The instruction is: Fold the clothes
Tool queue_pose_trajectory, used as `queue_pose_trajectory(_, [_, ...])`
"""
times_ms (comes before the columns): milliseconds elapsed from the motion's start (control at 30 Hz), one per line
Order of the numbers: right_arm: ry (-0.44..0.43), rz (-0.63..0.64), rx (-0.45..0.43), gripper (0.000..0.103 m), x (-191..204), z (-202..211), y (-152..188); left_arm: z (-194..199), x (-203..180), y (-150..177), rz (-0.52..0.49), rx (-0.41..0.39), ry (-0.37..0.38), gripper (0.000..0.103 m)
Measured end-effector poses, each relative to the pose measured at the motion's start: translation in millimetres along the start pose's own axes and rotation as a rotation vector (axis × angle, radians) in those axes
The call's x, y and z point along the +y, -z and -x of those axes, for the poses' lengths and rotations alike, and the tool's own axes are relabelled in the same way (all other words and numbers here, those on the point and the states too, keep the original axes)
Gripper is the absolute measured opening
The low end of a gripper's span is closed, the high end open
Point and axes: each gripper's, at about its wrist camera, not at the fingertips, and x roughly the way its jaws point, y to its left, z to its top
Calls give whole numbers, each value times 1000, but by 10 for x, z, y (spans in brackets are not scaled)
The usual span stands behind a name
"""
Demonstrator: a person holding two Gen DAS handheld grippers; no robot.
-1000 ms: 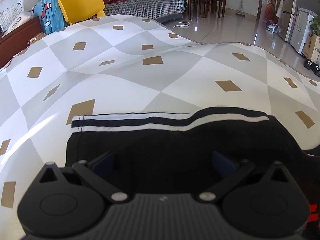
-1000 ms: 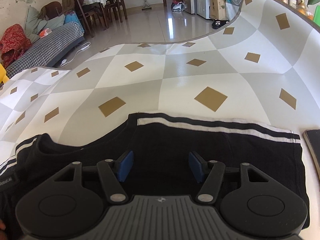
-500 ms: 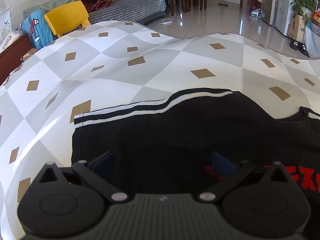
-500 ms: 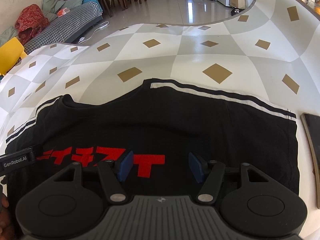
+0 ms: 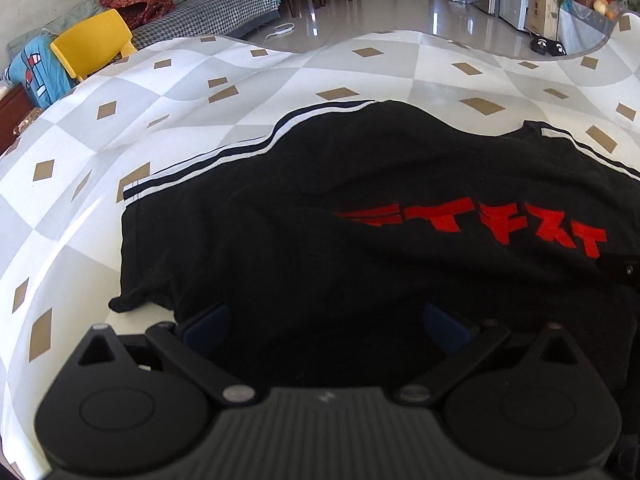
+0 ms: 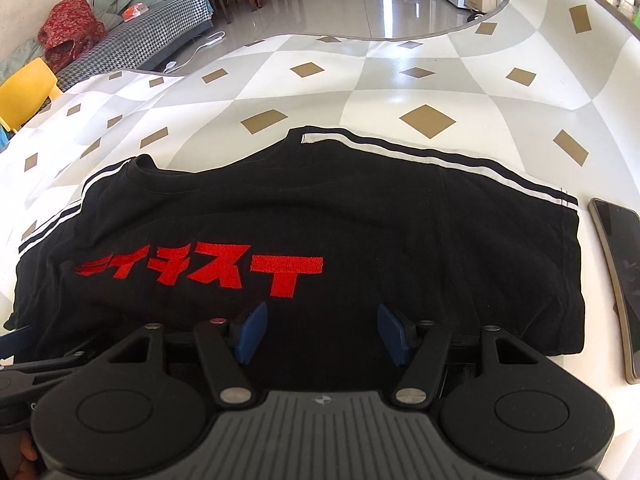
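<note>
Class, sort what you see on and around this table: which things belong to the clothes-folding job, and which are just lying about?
Part of the job:
black T-shirt
left gripper, jaws apart
right gripper, jaws apart
table, the work surface

Just lying about:
phone beside the shirt
yellow chair
sofa
slippers on the floor

Black T-shirt (image 6: 360,232): soft matt knit cloth, red lettering (image 6: 208,268) looks stitched, slightly raised. Table cover (image 6: 392,92): smooth, faint sheen, diamond print. Right gripper (image 6: 320,332) and left gripper (image 5: 326,330): matt black plastic, ribbed body, shiny metal screws, blue rubbery-looking pads. Phone (image 6: 618,272): glossy glass. Floor (image 5: 400,8): polished, reflective tile.
</note>
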Motion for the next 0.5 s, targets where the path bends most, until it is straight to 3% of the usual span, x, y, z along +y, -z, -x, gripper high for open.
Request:
queue_pose_trajectory(200, [11,-35,-16,60,-29,29,38,-36,137,23,87,24,54,103])
queue_pose_trajectory(500, [17,-5,-1,60,-41,72,90,6,141,117,88,-3,47,103])
